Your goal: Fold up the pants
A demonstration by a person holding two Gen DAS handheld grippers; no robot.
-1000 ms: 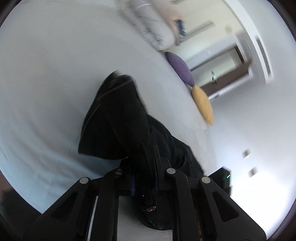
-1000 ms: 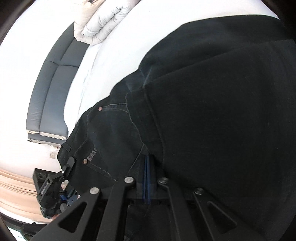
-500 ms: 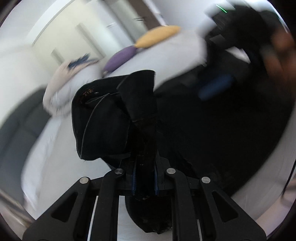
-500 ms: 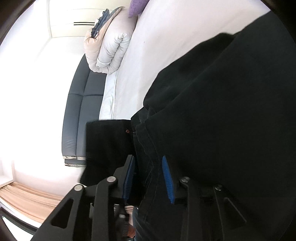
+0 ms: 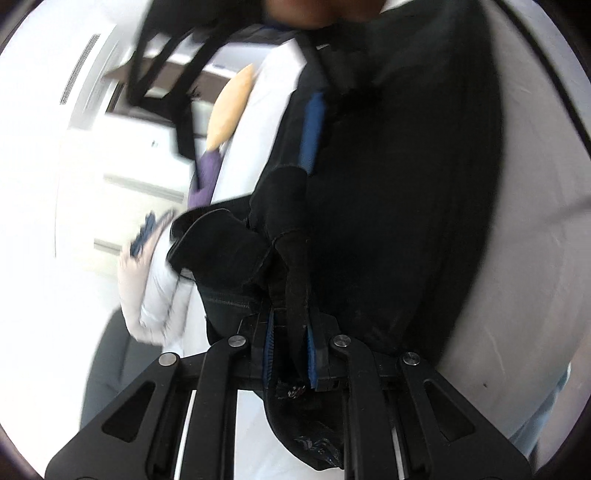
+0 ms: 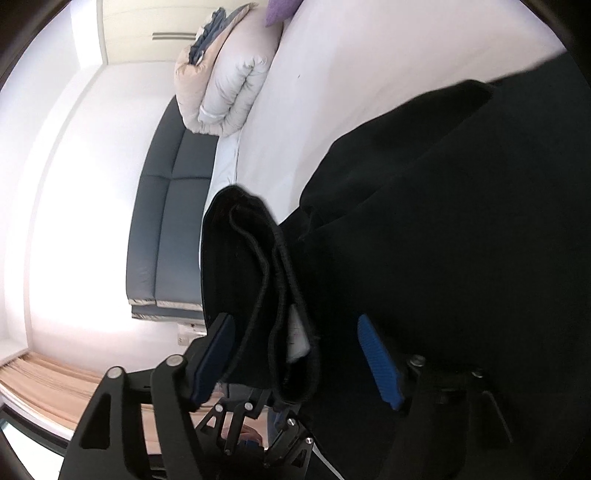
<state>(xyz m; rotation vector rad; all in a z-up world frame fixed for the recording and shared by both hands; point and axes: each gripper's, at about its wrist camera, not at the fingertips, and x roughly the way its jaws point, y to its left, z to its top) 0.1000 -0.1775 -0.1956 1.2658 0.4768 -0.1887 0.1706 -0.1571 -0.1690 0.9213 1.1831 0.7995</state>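
The black pants point(image 5: 388, 184) lie spread on the white bed sheet point(image 5: 517, 258). My left gripper point(image 5: 290, 354) is shut on a bunched edge of the pants, and the fabric stands up between its blue pads. In the left wrist view, one blue pad point(image 5: 312, 129) of the right gripper shows farther along the pants. My right gripper point(image 6: 299, 358) has its jaws opening wide. A folded seam edge of the pants point(image 6: 443, 221) runs between them, touching neither pad. The left gripper's black linkage point(image 6: 258, 413) shows below that edge.
A rolled white duvet point(image 6: 229, 81) and a purple pillow point(image 6: 280, 11) lie at the bed's far end. A yellow pillow point(image 5: 229, 110) sits near them. A dark grey sofa point(image 6: 170, 221) stands beside the bed. A person's hand shows at the top of the left wrist view.
The right gripper's jaws have gone from shut on the pants to wide apart. The left gripper has rolled over and carried its pinched edge of the pants across to the right gripper.
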